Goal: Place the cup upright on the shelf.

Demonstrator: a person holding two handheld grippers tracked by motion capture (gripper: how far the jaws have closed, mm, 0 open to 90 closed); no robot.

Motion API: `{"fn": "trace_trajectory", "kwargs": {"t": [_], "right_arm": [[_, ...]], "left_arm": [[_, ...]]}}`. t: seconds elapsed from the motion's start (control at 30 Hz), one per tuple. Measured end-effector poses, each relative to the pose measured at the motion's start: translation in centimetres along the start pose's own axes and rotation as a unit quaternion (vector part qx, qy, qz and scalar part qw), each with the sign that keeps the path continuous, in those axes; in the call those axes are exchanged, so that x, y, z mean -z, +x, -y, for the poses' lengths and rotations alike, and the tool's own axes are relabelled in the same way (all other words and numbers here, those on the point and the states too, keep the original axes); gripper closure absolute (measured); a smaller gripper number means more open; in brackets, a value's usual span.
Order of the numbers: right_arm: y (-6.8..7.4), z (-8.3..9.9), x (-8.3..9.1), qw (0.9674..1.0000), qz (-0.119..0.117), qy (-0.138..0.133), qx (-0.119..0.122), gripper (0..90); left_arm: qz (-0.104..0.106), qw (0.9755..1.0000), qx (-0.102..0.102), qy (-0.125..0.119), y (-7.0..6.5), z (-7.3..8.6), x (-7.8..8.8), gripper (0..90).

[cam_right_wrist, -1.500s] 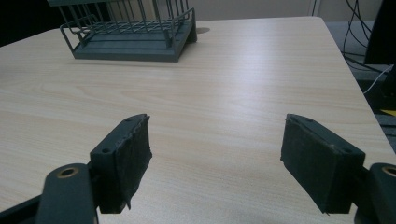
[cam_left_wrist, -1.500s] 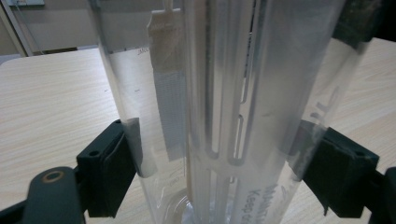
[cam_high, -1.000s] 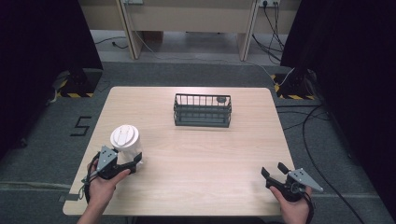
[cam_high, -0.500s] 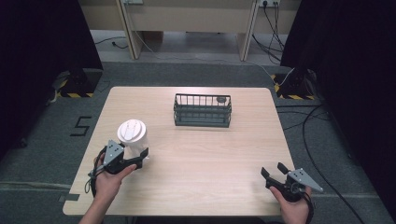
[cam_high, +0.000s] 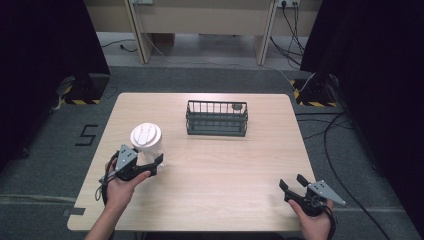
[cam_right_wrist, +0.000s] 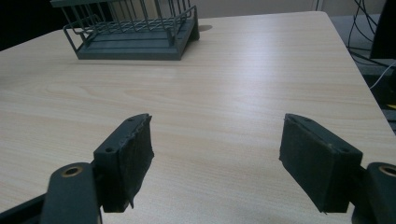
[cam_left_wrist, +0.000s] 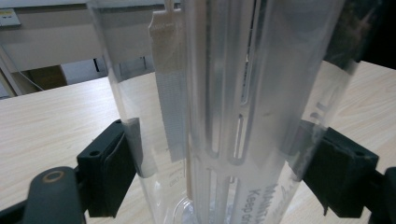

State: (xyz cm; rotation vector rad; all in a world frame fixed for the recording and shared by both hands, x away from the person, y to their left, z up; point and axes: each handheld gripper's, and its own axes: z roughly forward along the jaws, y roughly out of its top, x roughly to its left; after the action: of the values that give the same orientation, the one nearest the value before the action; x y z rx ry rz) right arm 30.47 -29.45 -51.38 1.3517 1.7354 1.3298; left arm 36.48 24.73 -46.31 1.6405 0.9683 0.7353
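Cup (cam_high: 147, 141) held between left gripper (cam_high: 148, 163) jaws, left-front part of table (cam_high: 235, 165).
Wire basket (cam_high: 217, 118) stands at the far middle of the table, well apart from the cup; bare wood between them; a small dark item sits at the basket's far right corner, too small to tell what; right gripper (cam_high: 295, 184) near the front right edge, jaws spread wide with nothing between them. Cup: clear plastic wall, white lid on top; left gripper view shows both pads pressed on its sides, a pale strip and faint printed text on the wall (cam_left_wrist: 224, 116).
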Motion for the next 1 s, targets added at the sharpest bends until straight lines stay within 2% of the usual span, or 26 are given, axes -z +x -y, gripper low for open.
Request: {"fn": "trace_trajectory", "kwargs": {"t": [0.17, 0.57, 0.63, 0.67, 0.7, 1.0], "right_arm": [[0.0, 0.0, 0.0, 1.0, 0.0, 0.0, 0.002, 25.8], [-0.1, 0.0, 0.0, 1.0, -0.001, -0.001, 0.001, 26.2], [-0.1, 0.0, 0.0, 1.0, -0.001, -0.001, 0.0, 26.2], [0.0, 0.0, 0.0, 0.9999, -0.004, 0.001, -0.01, 26.2], [-0.1, 0.0, 0.0, 1.0, -0.002, -0.001, -0.003, 26.2], [-0.1, 0.0, 0.0, 0.9999, -0.003, 0.0, -0.01, 26.4]], "left_arm": [[0.004, 1.0, 0.004, 0.001, -0.2, -0.5, -0.6, 17.8], [0.012, 0.9999, -0.003, -0.004, -0.8, -1.8, -1.9, 17.8], [0.013, 0.9999, -0.004, -0.004, -0.8, -1.9, -2.1, 17.8], [0.014, 0.9999, -0.005, -0.004, -0.9, -2.0, -2.2, 17.8], [0.014, 0.9999, -0.005, -0.004, -0.9, -2.1, -2.4, 17.8], [0.016, 0.9999, -0.003, -0.005, -0.9, -2.6, -3.0, 17.8]]}}
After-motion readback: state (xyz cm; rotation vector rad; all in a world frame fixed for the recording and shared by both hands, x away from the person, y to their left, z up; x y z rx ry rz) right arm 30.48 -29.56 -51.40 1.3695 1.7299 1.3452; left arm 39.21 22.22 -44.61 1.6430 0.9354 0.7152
